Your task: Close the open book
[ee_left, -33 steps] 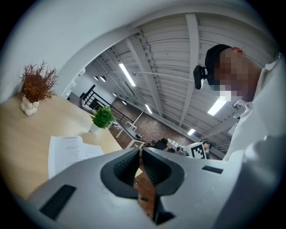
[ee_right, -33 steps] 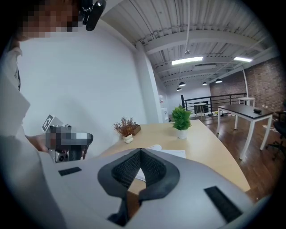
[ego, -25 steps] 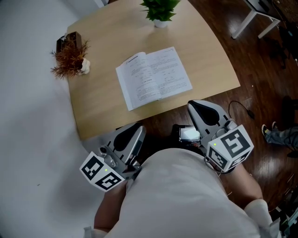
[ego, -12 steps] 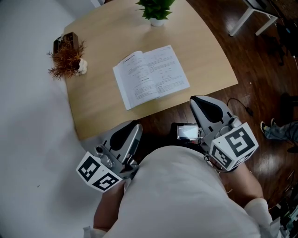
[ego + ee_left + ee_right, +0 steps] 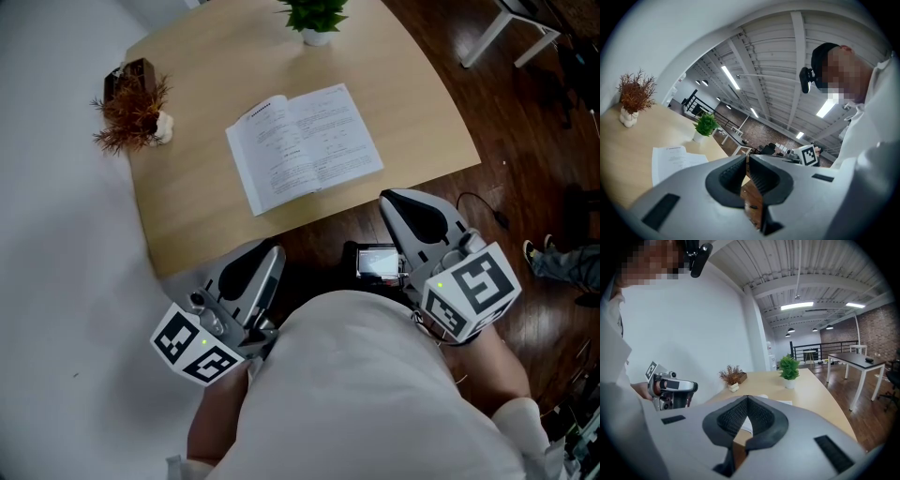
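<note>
The open book (image 5: 302,145) lies flat with its white printed pages up, in the middle of the light wooden table (image 5: 187,216). Both grippers hang short of the table's near edge, close to the person's body and apart from the book. My left gripper (image 5: 270,255) is shut with nothing in it; its pads meet in the left gripper view (image 5: 746,160), and the book (image 5: 674,159) lies ahead on the left. My right gripper (image 5: 394,202) is also shut and empty (image 5: 747,399); part of the book (image 5: 780,402) shows just past its jaws.
A dried brown plant (image 5: 133,111) in a small pot stands at the table's left edge. A green potted plant (image 5: 315,19) is at the far edge. Dark wooden floor (image 5: 525,159) lies to the right, with a cable and white desk legs (image 5: 511,37).
The head view has shifted slightly; the book and both grippers keep their places and both stay shut.
</note>
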`<state>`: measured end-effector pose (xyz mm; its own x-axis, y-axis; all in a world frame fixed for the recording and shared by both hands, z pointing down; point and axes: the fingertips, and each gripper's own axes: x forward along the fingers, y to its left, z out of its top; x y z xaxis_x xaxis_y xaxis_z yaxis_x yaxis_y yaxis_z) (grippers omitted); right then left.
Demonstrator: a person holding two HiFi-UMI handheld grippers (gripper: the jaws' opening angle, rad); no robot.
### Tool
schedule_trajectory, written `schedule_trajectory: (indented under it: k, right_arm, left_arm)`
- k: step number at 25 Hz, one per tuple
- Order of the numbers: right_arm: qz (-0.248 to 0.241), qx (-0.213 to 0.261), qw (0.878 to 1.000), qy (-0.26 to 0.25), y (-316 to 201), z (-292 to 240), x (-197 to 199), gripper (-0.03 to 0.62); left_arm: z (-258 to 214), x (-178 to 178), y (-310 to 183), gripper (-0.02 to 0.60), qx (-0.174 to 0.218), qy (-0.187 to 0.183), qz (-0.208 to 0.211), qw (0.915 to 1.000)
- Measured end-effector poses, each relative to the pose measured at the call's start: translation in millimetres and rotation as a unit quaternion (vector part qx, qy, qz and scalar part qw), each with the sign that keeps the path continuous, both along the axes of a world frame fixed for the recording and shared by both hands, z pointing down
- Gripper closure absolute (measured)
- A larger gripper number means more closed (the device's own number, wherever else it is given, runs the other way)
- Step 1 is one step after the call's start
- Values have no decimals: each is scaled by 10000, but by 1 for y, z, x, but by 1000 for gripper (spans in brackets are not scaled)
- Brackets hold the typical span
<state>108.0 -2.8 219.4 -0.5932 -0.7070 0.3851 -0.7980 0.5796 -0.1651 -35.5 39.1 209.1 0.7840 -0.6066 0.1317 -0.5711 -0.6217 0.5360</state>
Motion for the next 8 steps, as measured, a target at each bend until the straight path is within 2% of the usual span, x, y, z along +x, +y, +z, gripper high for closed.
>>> schedule_trajectory:
  k: [8]
  right_arm:
    - [-63,-67,10000,36,-1,9,-6,592]
  left_arm:
    - [6,-5,-1,583,-46,-18,2,10000]
